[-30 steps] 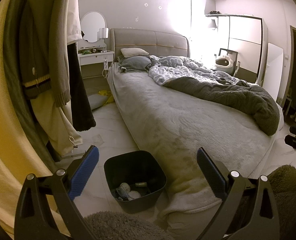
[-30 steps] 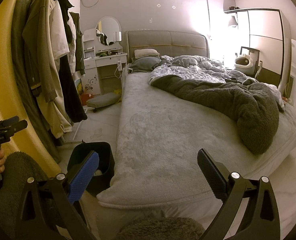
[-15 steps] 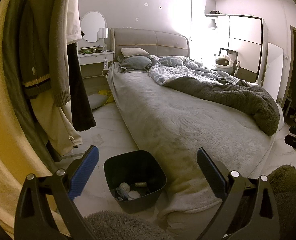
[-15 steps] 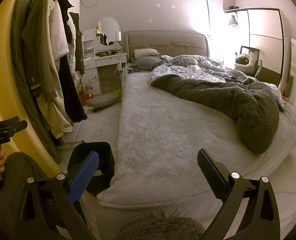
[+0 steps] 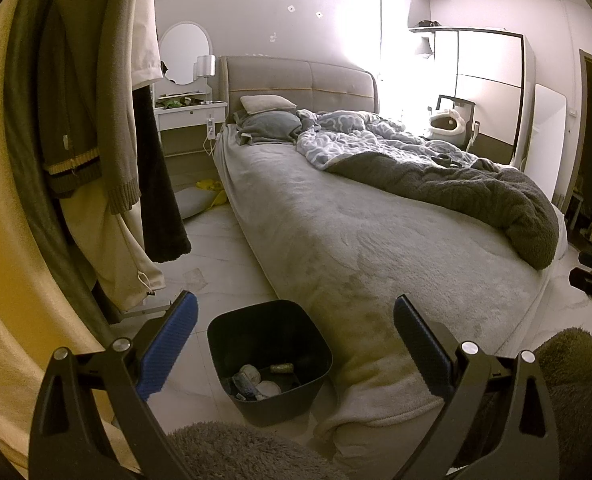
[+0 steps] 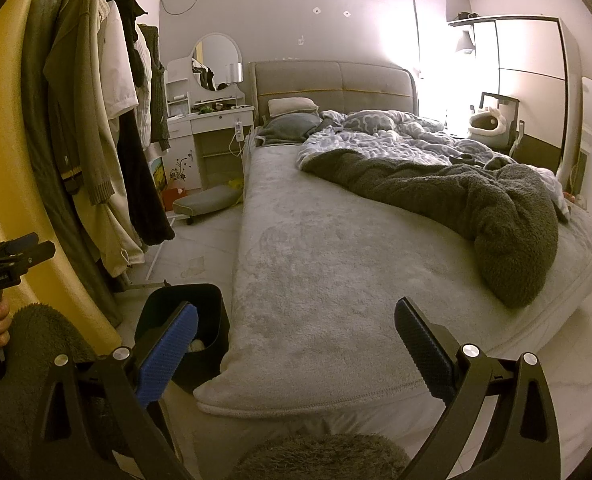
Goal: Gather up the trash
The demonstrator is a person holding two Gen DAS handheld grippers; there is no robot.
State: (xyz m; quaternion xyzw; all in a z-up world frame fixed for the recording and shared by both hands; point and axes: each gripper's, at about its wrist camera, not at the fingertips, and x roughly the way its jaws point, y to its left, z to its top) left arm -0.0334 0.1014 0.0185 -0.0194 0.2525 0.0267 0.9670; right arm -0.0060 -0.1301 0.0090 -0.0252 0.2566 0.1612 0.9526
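A black trash bin [image 5: 269, 322] stands on the pale floor by the bed's near corner, with crumpled paper and other small trash [image 5: 255, 378] at its bottom. My left gripper [image 5: 293, 344] hovers over the bin, open and empty. The bin [image 6: 183, 306] also shows at the lower left of the right wrist view, partly behind a blue pad. My right gripper [image 6: 296, 346] is open and empty above the bed's near edge. A flat scrap [image 5: 193, 276] lies on the floor past the bin.
A large bed [image 6: 336, 240] with a grey cover and a rumpled dark blanket [image 6: 476, 204] fills the middle. Coats hang on a rack [image 6: 95, 140] at the left. A white dressing table [image 6: 211, 128] and a floor cushion [image 6: 205, 200] stand beyond.
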